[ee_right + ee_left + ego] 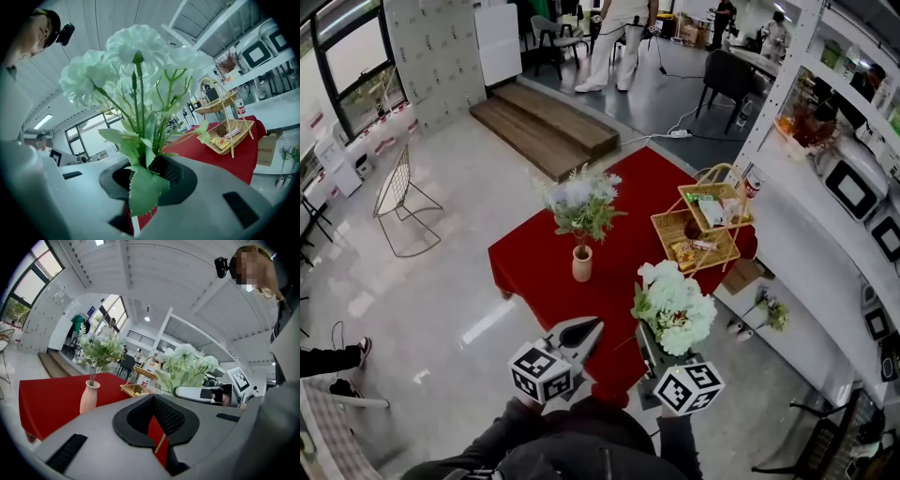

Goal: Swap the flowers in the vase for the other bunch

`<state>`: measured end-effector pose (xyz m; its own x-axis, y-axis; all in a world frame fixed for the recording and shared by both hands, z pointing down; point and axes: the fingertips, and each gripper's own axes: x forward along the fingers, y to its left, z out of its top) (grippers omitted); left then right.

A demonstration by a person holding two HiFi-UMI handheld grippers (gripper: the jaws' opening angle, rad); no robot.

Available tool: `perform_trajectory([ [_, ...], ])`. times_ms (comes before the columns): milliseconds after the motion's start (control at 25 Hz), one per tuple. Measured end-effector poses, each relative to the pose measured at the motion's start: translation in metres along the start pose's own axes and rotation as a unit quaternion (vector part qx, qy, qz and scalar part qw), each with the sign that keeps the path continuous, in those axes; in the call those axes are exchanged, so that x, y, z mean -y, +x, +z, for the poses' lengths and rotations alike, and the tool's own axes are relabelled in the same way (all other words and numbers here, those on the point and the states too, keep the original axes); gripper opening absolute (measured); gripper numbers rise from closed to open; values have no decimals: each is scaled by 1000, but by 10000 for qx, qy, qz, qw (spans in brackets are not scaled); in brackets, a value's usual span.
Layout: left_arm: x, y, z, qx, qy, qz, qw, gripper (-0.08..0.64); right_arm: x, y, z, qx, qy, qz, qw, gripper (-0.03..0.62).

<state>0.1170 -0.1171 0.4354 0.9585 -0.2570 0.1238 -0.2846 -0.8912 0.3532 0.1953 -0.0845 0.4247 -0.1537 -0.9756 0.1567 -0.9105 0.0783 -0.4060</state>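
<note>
A beige vase stands on the red-clothed table and holds a pale blue-and-green bunch. My right gripper is shut on the stems of the other bunch, white flowers, and holds it upright over the table's near right corner. In the right gripper view the white flowers fill the middle, their stems pinched in my right gripper. My left gripper is shut and empty, near the table's front edge, short of the vase. The left gripper view shows the vase ahead to the left.
A two-tier wicker basket with snacks stands on the table's right end. A cardboard box and small flowers lie by the white counter. A wire chair stands left, a wooden step behind.
</note>
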Motion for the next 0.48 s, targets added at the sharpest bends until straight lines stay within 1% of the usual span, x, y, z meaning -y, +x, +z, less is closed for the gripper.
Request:
perform_trajectory([
  [240,-14,15,-1,12,-37,-62,10000,8,7,20,-4,-119,27,50,9999,71],
  [360,-15,16,-6,-32,-90,-88,9999,8,7,17,-13,-264,29,12,9996,71],
  [480,-16,14,-11,-35,-129,-67,9999,8,7,15,-20,-302,54,-20,9995,71],
])
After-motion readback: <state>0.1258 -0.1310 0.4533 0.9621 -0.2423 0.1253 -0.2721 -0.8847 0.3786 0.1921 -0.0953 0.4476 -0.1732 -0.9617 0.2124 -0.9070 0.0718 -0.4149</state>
